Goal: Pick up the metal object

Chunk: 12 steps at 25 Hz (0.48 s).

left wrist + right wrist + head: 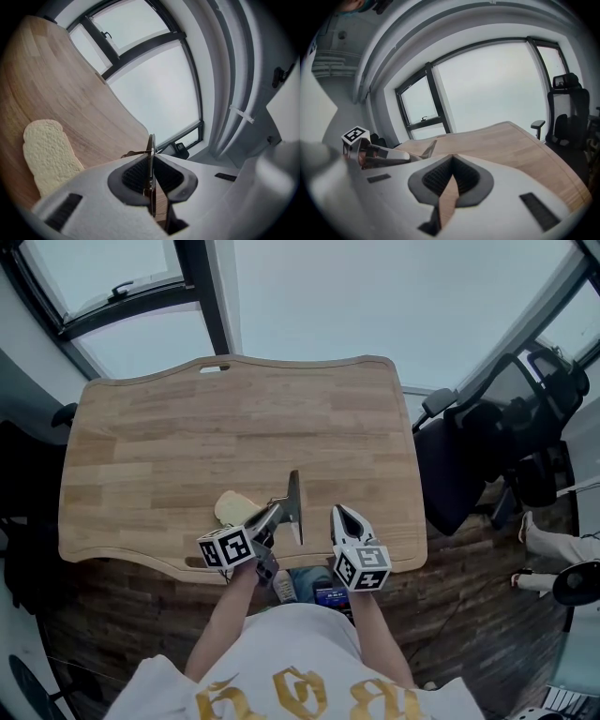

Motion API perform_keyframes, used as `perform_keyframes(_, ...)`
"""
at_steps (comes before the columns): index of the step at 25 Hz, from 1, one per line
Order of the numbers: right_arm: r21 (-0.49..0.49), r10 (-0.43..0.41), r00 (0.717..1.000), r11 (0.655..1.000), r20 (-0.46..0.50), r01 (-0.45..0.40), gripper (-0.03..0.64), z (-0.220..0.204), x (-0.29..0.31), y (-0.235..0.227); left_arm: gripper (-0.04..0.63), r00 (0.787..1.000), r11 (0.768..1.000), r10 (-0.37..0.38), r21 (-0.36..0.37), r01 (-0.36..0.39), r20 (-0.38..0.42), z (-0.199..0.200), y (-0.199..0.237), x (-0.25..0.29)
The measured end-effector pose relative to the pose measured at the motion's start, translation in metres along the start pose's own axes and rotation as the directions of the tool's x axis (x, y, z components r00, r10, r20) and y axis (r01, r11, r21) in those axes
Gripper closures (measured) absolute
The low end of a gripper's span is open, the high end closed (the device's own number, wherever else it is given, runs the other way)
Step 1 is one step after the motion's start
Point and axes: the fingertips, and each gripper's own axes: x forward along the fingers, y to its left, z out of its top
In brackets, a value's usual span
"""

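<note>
The metal object (295, 507) is a thin flat blade, seen edge-on near the front edge of the wooden table (234, 418). My left gripper (275, 513) is shut on it. In the left gripper view the blade (151, 161) stands upright, pinched between the two dark pads (136, 176). Just right of it, my right gripper (339, 514) has its jaws together with nothing between them (451, 161). From the right gripper view, the left gripper (377, 154) and the blade's tip (429, 149) show at the left.
A pale slice of bread (234, 507) lies on the table just left of the blade, and appears as bread (47, 154) in the left gripper view. A black office chair (487, 451) stands to the table's right. Windows run behind the table.
</note>
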Motion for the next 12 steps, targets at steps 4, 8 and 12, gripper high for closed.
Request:
perform_keyframes(4, -0.005, -0.004, 1.0, 1.0, 0.02, 0.004, 0.606, 0.007, 0.001, -0.001, 0.548, 1.0, 1.0, -0.02, 0.023, 0.02, 0.018, 0.011, -0.01, -0.006)
perform_keyframes(8, -0.047, 0.003, 1.0, 0.999, 0.022, -0.002, 0.606, 0.013, 0.0, 0.001, 0.549, 0.999, 0.999, -0.024, 0.032, 0.023, 0.032, 0.015, -0.015, -0.014)
perform_keyframes(12, -0.079, 0.006, 0.999, 0.997, 0.034, -0.003, 0.606, 0.02, 0.001, 0.006, 0.548, 0.998, 0.999, -0.03, 0.027, 0.028, 0.055, 0.02, -0.016, -0.02)
